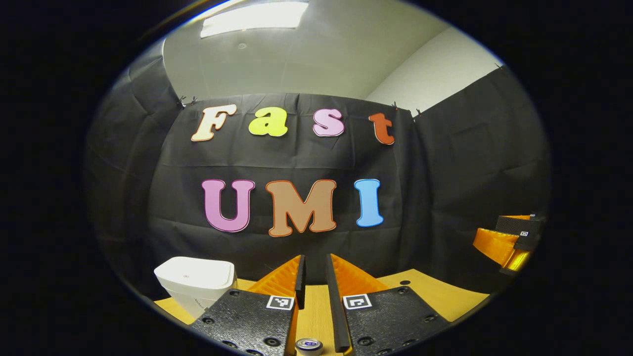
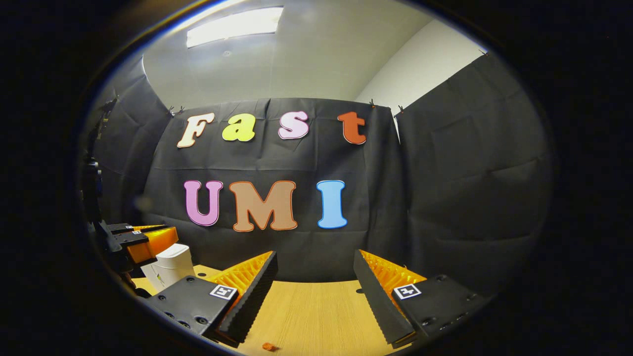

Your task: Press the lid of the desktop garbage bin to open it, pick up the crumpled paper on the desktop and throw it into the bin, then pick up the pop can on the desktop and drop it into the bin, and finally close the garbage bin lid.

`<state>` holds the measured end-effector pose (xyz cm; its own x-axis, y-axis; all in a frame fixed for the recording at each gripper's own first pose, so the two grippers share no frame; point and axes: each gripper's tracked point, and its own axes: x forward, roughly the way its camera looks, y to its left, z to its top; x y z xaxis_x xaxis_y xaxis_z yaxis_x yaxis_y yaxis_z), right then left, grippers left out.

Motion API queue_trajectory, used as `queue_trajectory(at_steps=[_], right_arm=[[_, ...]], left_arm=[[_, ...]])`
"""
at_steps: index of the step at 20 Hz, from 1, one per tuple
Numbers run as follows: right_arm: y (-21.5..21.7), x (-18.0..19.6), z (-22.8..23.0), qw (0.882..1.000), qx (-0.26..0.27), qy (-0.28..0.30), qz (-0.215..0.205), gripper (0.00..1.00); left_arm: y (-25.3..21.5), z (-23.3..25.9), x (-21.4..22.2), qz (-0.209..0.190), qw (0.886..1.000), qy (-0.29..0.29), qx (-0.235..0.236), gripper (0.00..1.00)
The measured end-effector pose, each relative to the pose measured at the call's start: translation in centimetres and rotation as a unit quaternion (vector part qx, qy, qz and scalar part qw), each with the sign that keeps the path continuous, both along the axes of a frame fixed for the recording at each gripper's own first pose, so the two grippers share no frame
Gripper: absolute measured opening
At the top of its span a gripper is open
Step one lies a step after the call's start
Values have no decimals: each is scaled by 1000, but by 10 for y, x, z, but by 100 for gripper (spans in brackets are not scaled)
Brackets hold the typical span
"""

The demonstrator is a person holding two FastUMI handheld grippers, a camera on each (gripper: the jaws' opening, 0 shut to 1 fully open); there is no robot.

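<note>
The white desktop bin point(image 1: 195, 284) stands on the wooden table point(image 1: 435, 291) at the lower left of the left gripper view, its lid down. My left gripper point(image 1: 314, 257) hovers to the right of it, its fingers drawn together to a narrow slit with nothing between them. In the right gripper view the bin point(image 2: 170, 267) sits at the far left, with the left gripper point(image 2: 165, 232) just above it. My right gripper point(image 2: 314, 259) is open over the bare table point(image 2: 316, 306), well to the right of the bin. It also appears at the right edge of the left gripper view point(image 1: 487, 237).
Black cloth walls close the booth behind the table and on both sides. A small orange-red scrap point(image 2: 268, 347) lies on the wood near my right gripper's fingers. A round hole point(image 1: 405, 283) marks the tabletop.
</note>
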<state>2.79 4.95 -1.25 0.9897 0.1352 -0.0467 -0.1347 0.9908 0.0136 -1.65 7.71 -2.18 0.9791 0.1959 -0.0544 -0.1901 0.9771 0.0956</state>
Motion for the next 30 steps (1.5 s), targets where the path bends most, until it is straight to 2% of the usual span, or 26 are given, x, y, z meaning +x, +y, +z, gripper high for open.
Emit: queue_trajectory(at_steps=[1,2,3,4,10,18,23,30], right_arm=[[1,-1,-1,1000,-1,1,1,98],[2,0,-1,1000,-1,1,1,98],[4,1,-1,1000,-3,0,2,98],[6,1,0,1000,-3,0,3,98],[23,6,-7,1000,-4,5,10,98],[40,7,-19,1000,-7,19,6,99],[42,1,-26,999,-14,27,-11,99],[37,-7,-35,998,-24,42,-32,99]], left_arm=[[7,-1,1,11,1000,3,2,22],[22,-2,-1,39,999,8,9,17],[29,-3,-7,50,999,14,11,5],[34,-10,-5,52,998,22,7,0],[99,-7,-6,113,993,24,23,0],[206,0,-8,199,979,16,46,0],[251,-16,-8,226,973,30,45,0],[285,-74,-8,244,966,86,11,0]])
